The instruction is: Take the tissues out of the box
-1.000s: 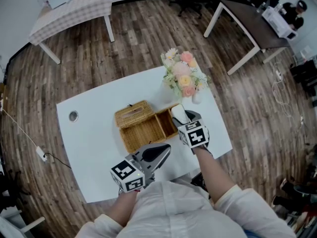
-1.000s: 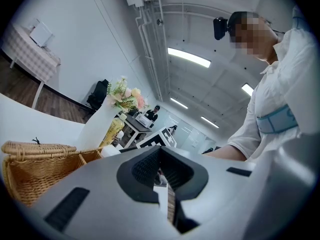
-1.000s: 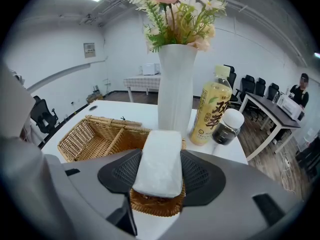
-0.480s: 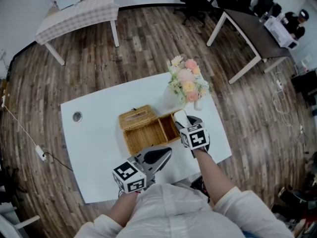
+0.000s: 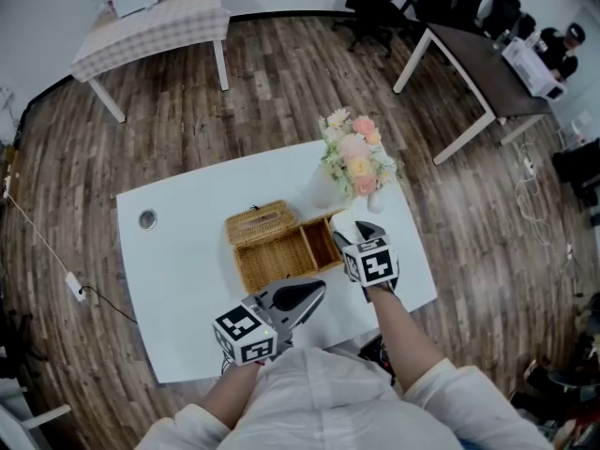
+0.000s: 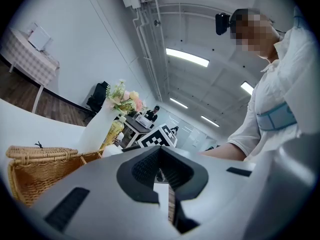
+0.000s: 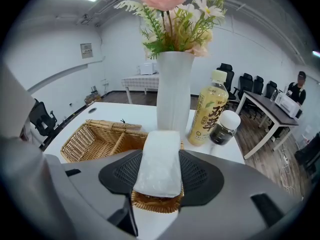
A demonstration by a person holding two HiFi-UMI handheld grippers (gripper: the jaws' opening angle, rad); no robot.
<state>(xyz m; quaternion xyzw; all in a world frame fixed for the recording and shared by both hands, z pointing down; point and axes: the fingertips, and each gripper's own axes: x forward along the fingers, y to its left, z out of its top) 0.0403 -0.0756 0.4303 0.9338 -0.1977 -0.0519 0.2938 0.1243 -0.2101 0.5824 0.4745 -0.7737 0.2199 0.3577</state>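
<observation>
White table (image 5: pixel 178 270) below: only its own view shows our right gripper (image 7: pixel 160 156) closing on the tissue pack (image 7: pixel 159 171); left gripper (image 6: pixel 160 151) jaws meet, empty.

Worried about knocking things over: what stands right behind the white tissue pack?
Behind the tissue pack stand a white flower vase, a yellow drink bottle and a small dark jar. The pack covers the vase's base and the basket floor beneath.

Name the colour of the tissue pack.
White; the tissue pack shows best in the right gripper view.
</observation>
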